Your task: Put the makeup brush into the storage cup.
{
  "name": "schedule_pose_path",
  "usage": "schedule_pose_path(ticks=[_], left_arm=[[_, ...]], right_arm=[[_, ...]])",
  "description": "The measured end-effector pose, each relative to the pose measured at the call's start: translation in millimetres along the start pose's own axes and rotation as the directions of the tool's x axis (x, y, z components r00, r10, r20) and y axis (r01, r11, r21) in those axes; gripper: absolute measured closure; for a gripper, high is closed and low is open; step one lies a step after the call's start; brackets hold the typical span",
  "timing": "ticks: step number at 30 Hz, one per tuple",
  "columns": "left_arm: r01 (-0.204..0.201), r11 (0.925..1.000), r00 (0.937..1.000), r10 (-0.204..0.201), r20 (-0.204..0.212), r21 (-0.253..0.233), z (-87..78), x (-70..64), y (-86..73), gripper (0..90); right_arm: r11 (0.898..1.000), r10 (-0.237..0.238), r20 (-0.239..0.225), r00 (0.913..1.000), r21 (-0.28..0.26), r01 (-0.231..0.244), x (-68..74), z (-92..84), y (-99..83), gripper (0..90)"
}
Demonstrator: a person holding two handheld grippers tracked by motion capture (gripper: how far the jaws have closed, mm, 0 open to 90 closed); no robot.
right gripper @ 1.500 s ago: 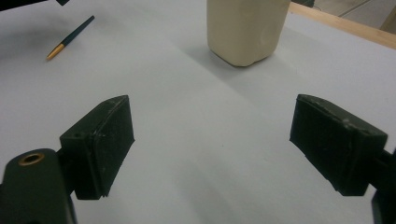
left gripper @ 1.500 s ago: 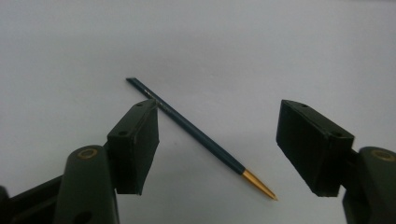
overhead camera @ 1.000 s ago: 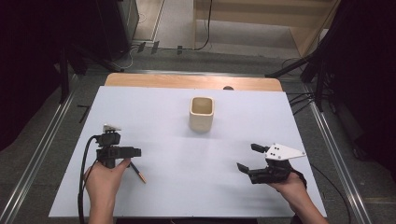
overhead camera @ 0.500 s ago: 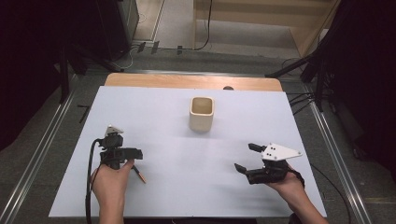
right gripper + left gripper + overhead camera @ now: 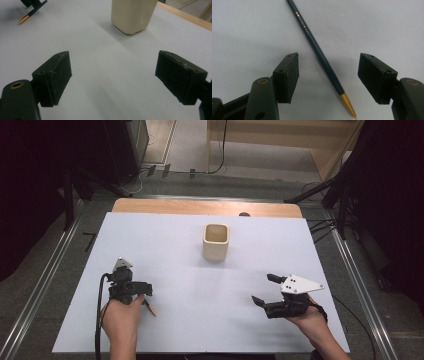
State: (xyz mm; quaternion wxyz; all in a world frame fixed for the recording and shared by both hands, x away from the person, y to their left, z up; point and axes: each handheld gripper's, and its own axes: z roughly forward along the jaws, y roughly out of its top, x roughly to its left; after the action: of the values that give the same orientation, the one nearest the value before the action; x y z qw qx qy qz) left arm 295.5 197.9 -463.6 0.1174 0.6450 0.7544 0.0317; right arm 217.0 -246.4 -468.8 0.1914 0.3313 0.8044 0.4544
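Near the front left corner of the table [image 5: 165, 240], a dark green pencil [image 5: 319, 51] lies flat on the white surface, its gold-coloured end pointing toward the front edge. The left tongs [image 5: 328, 75] hang over it with the jaws spread wide, one pad on each side of the shaft and neither touching it. In the high view the left tongs [image 5: 142, 292] cover most of the pencil [image 5: 150, 308], so just its end pokes out beside the hand.

The right tongs [image 5: 262, 290] rest near the front right corner, also wide open with nothing between the jaws. A cream cup [image 5: 216, 241] stands upright toward the middle of the far edge, well apart from both.

The risk lies in the pickup. The pencil crosses the gap at a slant, so pads closing on it may push one end first and make it roll or pivot out. It is thin and lies flat, so jaws closing too high would meet above it, while pressing too low could jam the pads on the table.
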Motion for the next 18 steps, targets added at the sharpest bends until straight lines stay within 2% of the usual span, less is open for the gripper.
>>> schedule_pose_path(ticks=[1,2,3,5,10,12,15,18], left_arm=[[0.000,1.0000,1.0000,0.000,0.000,0.000,0.0,0.0,0.0,34.6],[0.000,1.0000,0.9995,0.000,-0.031,0.004,3.0,-2.2,0.1,34.6],[0.000,1.0000,0.9995,0.000,-0.031,0.004,3.0,-2.2,0.1,34.8],[-0.008,1.0000,0.9980,0.008,-0.063,0.005,4.9,-5.9,0.2,35.0],[-0.001,1.0000,0.9958,0.001,-0.092,0.001,7.3,-10.5,-0.1,34.3],[-0.015,0.9999,0.9904,0.016,-0.138,0.008,9.8,-16.9,-0.6,33.3],[-0.017,0.9998,0.9829,0.019,-0.183,0.014,12.6,-23.5,-0.3,32.0],[0.000,0.9997,0.9820,0.004,-0.189,0.024,13.0,-24.3,1.1,31.9]], right_arm=[[1.000,0.000,0.000,1.0000,0.000,0.000,0.0,0.0,0.0,14.1],[1.000,-0.001,0.002,1.0000,0.001,0.001,0.1,-0.1,0.1,14.1],[1.000,-0.001,0.001,1.0000,0.001,0.001,0.1,-0.2,0.2,14.1],[1.000,0.000,-0.001,1.0000,0.000,0.000,0.1,-0.3,0.5,14.1],[1.000,-0.011,-0.003,0.9999,0.001,0.011,0.2,0.4,0.7,14.1],[1.000,-0.013,-0.001,0.9999,0.002,0.013,0.5,0.4,1.0,14.1],[1.000,-0.017,0.001,0.9999,0.003,0.017,0.9,0.2,0.9,14.1],[1.000,-0.025,0.003,0.9997,0.002,0.025,1.1,-0.4,0.7,14.1]])
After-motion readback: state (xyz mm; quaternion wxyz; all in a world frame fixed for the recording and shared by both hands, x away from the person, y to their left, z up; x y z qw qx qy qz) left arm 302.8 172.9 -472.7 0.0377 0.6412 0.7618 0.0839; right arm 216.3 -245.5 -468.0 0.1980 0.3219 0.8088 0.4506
